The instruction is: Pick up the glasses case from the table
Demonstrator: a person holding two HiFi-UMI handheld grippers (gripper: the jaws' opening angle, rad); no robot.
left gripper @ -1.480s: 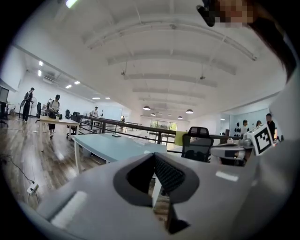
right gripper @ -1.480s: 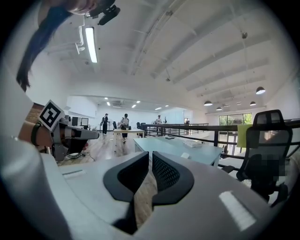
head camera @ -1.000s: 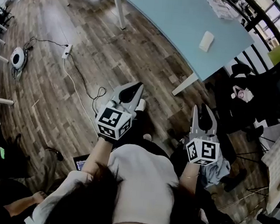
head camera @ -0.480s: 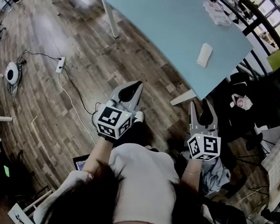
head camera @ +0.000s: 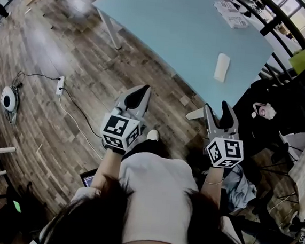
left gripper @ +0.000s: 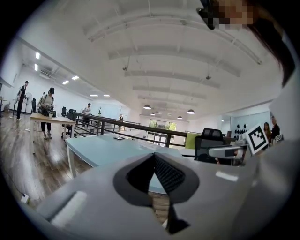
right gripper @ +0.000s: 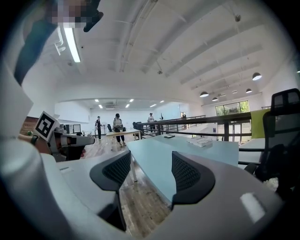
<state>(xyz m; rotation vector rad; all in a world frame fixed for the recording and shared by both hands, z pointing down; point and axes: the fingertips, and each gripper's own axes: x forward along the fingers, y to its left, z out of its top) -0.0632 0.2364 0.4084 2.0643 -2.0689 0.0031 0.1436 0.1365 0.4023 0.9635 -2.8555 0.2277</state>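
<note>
Right claw (head camera: 216, 108), just opening, holds nothing; left claw (head camera: 143, 90) closed; glasses case (head camera: 221, 67) white, oblong.

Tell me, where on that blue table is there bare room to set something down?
Most of the blue table is bare: the stretch left of the glasses case and the papers at the far corner. Crowded: beyond its right edge, around the black chair.

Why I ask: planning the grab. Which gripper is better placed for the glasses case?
Right. The right gripper, its jaws just opening and empty, looks nearer the glasses case; the left gripper is shut.
</note>
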